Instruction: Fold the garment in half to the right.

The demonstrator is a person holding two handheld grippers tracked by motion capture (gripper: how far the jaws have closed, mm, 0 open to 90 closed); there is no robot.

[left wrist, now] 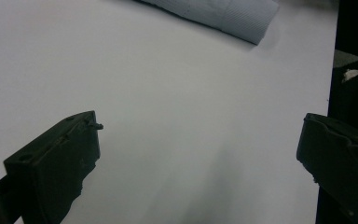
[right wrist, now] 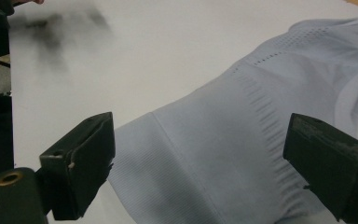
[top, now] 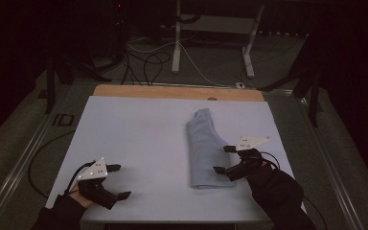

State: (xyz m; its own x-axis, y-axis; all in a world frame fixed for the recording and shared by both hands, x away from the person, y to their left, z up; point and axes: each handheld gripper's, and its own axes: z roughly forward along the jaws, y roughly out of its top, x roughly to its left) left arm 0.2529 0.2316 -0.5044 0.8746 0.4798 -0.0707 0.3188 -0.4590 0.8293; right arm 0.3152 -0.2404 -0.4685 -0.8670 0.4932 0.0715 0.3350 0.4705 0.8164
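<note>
A pale blue folded garment [top: 204, 148] lies lengthwise on the white table cover [top: 139, 139], right of centre. My right gripper [top: 224, 159] hovers at its right edge near the front, jaws wide open and nothing between them; in the right gripper view the ribbed cloth [right wrist: 223, 154] lies below the open gripper [right wrist: 200, 163]. My left gripper [top: 119, 181] rests open over bare cover at the front left. In the left gripper view its open gripper [left wrist: 198, 154] looks across bare cover, with the garment's folded end [left wrist: 233, 16] far ahead.
A strip of wooden tabletop [top: 177, 92] shows beyond the cover's far edge. Metal rails [top: 19, 163] run along both sides of the table. White desk legs [top: 176, 38] and cables [top: 148, 62] stand on the floor behind.
</note>
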